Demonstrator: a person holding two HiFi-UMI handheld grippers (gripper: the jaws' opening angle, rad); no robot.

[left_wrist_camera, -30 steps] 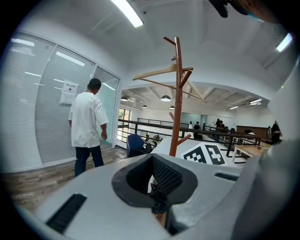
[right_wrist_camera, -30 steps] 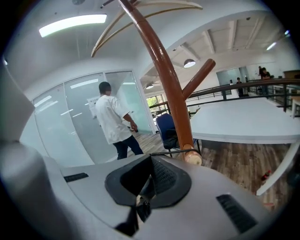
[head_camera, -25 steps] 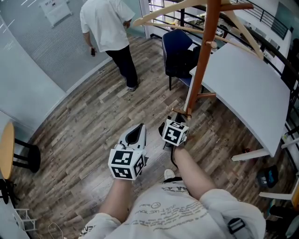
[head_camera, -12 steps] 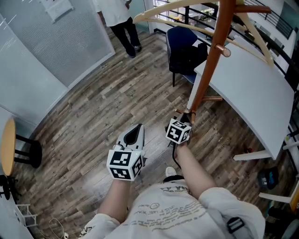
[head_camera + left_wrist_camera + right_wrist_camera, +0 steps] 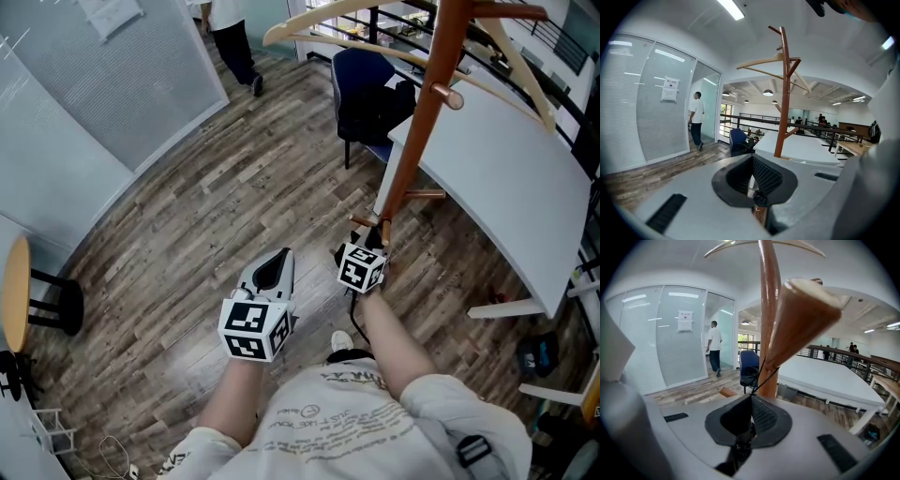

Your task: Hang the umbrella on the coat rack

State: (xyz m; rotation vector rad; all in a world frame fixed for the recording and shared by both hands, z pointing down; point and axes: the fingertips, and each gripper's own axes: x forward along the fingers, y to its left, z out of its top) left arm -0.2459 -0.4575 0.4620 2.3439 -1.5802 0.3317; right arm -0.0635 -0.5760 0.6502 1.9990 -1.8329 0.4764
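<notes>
Head view: the left gripper point(image 5: 279, 258) is hovering low, and the right gripper point(image 5: 375, 242) is sitting close to the rack point(image 5: 419, 131), down near its foot.

Left gripper view: its pads are pressing together on nothing.

Right gripper view: the pads are pinching a thin black strap point(image 5: 762, 375), which I think is looping round a peg point(image 5: 797, 319). The umbrella point(image 5: 739, 449) is dangling just under the jaws.

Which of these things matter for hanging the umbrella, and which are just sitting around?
Job: umbrella strap, pinched in the right gripper; coat rack.
Lying about: blue chair; white table; round side table; idle left gripper; person.
</notes>
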